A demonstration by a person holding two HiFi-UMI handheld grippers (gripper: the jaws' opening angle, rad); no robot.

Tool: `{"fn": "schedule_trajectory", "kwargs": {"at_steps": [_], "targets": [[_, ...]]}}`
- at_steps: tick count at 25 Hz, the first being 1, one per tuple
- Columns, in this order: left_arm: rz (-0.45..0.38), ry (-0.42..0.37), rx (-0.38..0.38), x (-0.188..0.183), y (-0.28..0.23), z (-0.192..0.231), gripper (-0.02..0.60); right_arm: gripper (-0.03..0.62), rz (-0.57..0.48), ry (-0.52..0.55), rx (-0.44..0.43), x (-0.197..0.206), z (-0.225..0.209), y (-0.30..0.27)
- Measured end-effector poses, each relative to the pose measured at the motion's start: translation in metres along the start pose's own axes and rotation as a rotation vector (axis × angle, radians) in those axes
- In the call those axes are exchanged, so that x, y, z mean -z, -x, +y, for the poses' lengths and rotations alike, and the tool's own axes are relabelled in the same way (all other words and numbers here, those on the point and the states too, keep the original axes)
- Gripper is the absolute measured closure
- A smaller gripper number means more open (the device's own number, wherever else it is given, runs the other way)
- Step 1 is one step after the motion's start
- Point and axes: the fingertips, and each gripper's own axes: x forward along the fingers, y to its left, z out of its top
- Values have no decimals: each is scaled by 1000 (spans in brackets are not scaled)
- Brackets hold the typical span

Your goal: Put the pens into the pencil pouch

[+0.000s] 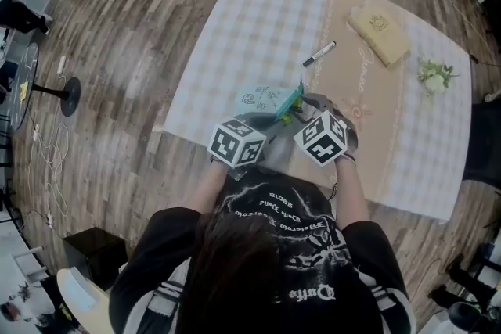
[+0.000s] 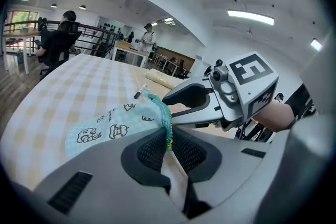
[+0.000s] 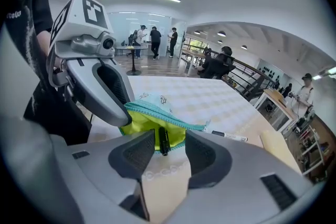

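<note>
A pale teal pencil pouch with cartoon prints lies near the table's front edge. My left gripper is shut on its zipper edge and holds the mouth up. In the right gripper view the pouch gapes, showing a yellow-green lining. A black pen sticks out of that mouth, its end between the jaws of my right gripper. Those jaws stand open, with the pads apart from the pen. A second pen with a white barrel and black cap lies on the table beyond the pouch.
The table carries a checked cloth with a tan runner. A tan book and a small bunch of flowers lie at the far right. People and desks stand in the room behind.
</note>
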Motion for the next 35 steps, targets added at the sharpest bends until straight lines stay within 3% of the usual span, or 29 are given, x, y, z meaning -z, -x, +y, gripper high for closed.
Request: {"fn": "schedule_trajectory", "kwargs": {"at_steps": [6,14,20,28,35], "targets": [[-98,63,-33,-21,12,14,535,405,-125,-164,13,-9,-20,21],[-233,168,-52,-44,42,37,535,405,-229,-404,205,-4,-75,25],[-289,216,-45,-42,61,44,535,405,-278,-707,319,5,-105,-4],[-300,234,-69,-51,70,56,535,400,-186,-967,388,28,-128,-64],[-308,269,-83,-55,85,73,535,388,-129,-1014,460,28,-153,-91]]}}
